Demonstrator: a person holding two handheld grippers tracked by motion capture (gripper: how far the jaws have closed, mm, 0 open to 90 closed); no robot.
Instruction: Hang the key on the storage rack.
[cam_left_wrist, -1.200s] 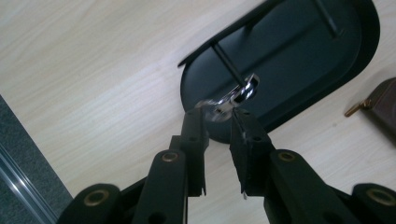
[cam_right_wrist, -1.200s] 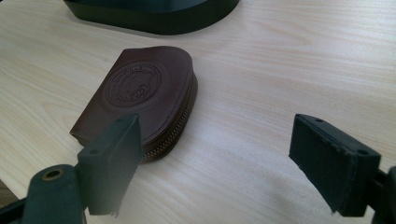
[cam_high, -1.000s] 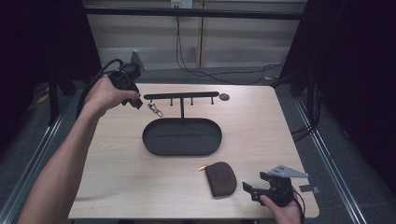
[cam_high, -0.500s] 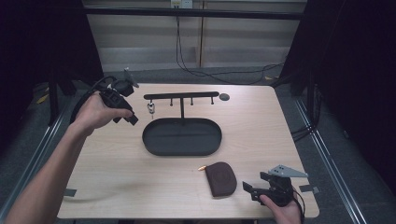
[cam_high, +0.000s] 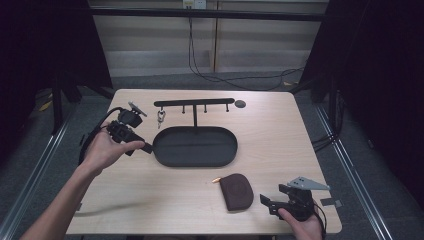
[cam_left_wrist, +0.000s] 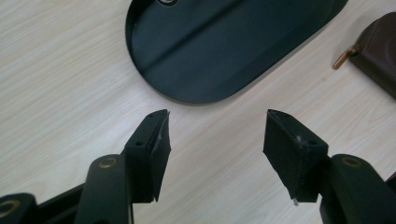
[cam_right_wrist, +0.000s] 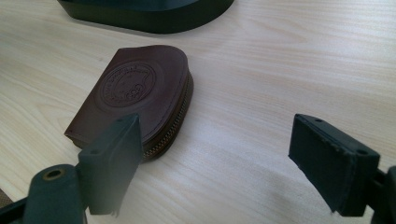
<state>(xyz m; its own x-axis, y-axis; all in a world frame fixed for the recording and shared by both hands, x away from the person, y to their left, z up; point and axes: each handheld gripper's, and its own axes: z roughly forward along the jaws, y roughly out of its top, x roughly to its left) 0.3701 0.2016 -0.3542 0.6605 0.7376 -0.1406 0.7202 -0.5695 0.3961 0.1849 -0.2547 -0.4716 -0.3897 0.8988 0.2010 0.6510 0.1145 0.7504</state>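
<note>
Pale wooden table (cam_high: 280, 140): black oval tray (cam_high: 195, 146) at centre, hook rack (cam_high: 194, 103) rising behind it, keys (cam_high: 160, 117) hanging at the rack's left end. Brown zipped pouch (cam_high: 237, 190) near the front edge. Left gripper (cam_left_wrist: 215, 140) beside the tray, jaws apart, empty. Right gripper (cam_right_wrist: 215, 154) beside the pouch, jaws apart, empty.

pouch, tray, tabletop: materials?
Pouch: looks like brown leather, embossed round seal, stitched edge, brass-toned zipper. Tray: probably metal, matte black coat with soft sheen; could be plastic. Tabletop: pale wood grain, likely laminate or veneer.
</note>
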